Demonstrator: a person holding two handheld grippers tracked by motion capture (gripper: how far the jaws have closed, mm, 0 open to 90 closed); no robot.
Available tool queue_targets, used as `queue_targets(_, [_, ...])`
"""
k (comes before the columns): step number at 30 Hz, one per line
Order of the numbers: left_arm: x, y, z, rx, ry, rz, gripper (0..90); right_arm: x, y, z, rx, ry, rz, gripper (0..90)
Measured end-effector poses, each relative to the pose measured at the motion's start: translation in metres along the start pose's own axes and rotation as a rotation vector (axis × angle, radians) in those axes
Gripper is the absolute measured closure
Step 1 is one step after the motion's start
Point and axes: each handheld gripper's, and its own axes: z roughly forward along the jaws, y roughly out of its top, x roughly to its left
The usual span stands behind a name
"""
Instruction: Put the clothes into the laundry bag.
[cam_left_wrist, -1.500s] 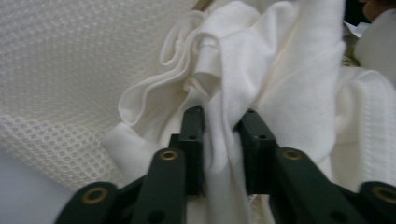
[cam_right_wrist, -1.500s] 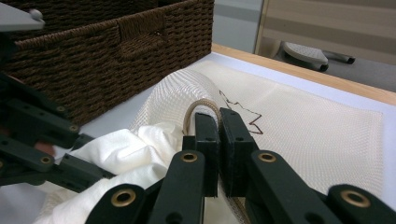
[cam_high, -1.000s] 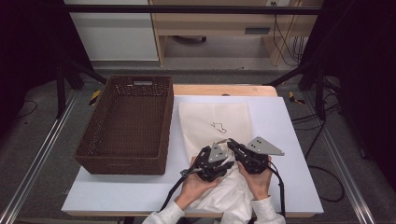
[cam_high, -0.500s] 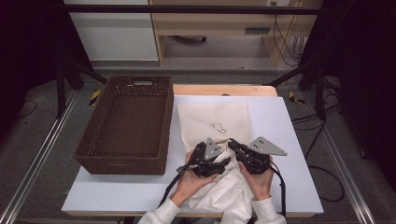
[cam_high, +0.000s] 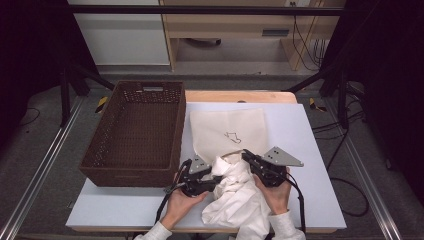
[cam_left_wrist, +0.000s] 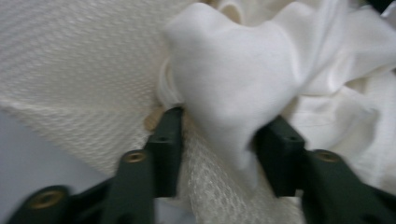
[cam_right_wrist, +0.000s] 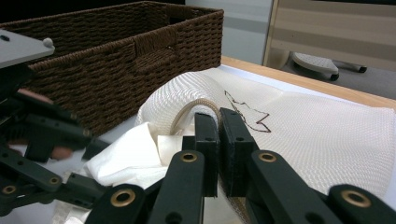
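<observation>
Stuffing is underway: the right gripper pinches the cream mesh laundry bag's mouth rim at five o'clock, while the left gripper, jaws just closing half-wide around the crumpled white cotton garment, must next push it deeper.

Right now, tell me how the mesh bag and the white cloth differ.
The mesh bag lies mostly flat on the table; the white cloth is a crumpled heap. The bag has a coarse weave and a small dark outline drawing; the cloth is smooth and plain. The right claw is shut on the bag's rim; the left claw straddles a fold of the cloth. Both are pale, soft fabric.
</observation>
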Motion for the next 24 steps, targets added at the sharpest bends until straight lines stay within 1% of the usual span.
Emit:
queue_targets(2, [-0.006, 0.002, -0.002, -0.017, 0.005, 0.022, 73.9, 0.0, 0.0, 0.0, -0.001, -0.001, -0.001, 87.1])
queue_targets(3, [-0.009, 0.004, -0.004, -0.023, 0.004, 0.031, 77.8, 0.0, 0.0, 0.0, -0.001, -0.001, 0.0, 87.1])
queue_targets(4, [-0.011, 0.005, -0.005, -0.028, 0.003, 0.039, 79.6, 0.0, 0.0, 0.0, -0.003, -0.004, 0.001, 87.1])
queue_targets(6, [-0.015, 0.01, -0.009, -0.026, 0.015, 0.073, 80.2, -0.001, 0.0, -0.001, -0.005, -0.004, 0.004, 87.2])
queue_targets(8, [-0.017, 0.013, -0.01, -0.018, 0.022, 0.088, 78.3, -0.001, 0.001, -0.001, -0.006, -0.001, 0.01, 87.2])
queue_targets(9, [-0.016, 0.014, -0.009, -0.01, 0.015, 0.087, 75.8, -0.001, 0.0, -0.001, -0.006, -0.001, 0.009, 87.1])
queue_targets(10, [-0.016, 0.015, -0.008, -0.008, 0.009, 0.08, 71.3, 0.0, 0.0, -0.001, -0.005, 0.001, 0.006, 87.1])
queue_targets(11, [-0.014, 0.016, -0.006, -0.005, 0.008, 0.073, 64.3, 0.0, 0.0, 0.0, -0.005, 0.002, 0.005, 87.1])
queue_targets(12, [-0.013, 0.017, -0.007, -0.009, 0.011, 0.07, 60.0, 0.0, 0.0, 0.0, -0.003, 0.003, 0.0, 87.2])
queue_targets(13, [-0.012, 0.018, -0.008, -0.013, 0.01, 0.065, 60.1, 0.001, 0.001, 0.0, -0.001, 0.003, 0.0, 87.1])
queue_targets(14, [-0.012, 0.019, -0.009, -0.019, 0.008, 0.064, 61.6, 0.001, 0.001, 0.0, -0.001, 0.002, -0.001, 87.1])
queue_targets(15, [-0.013, 0.02, -0.01, -0.022, 0.015, 0.075, 69.3, 0.001, 0.001, 0.0, -0.002, 0.002, 0.0, 87.1])
queue_targets(16, [-0.015, 0.021, -0.011, -0.025, 0.024, 0.088, 73.0, 0.0, 0.001, 0.0, -0.003, 0.004, 0.001, 87.1])
queue_targets(17, [-0.016, 0.023, -0.011, -0.022, 0.018, 0.098, 77.6, 0.0, 0.001, 0.0, -0.003, 0.002, 0.002, 87.2])
queue_targets(18, [-0.018, 0.025, -0.012, -0.028, 0.016, 0.101, 80.3, 0.0, 0.001, 0.0, -0.003, 0.002, 0.001, 87.2])
queue_targets(21, [-0.024, 0.032, -0.011, -0.042, -0.007, 0.109, 82.1, 0.001, 0.001, 0.0, -0.004, 0.002, 0.002, 87.2])
queue_targets(23, [-0.031, 0.037, -0.005, -0.048, -0.03, 0.109, 82.2, 0.001, 0.0, 0.001, -0.003, 0.007, 0.008, 87.3])
queue_targets(24, [-0.035, 0.039, 0.0, -0.04, -0.028, 0.126, 82.2, 0.002, 0.0, 0.001, -0.005, 0.007, 0.01, 87.3])
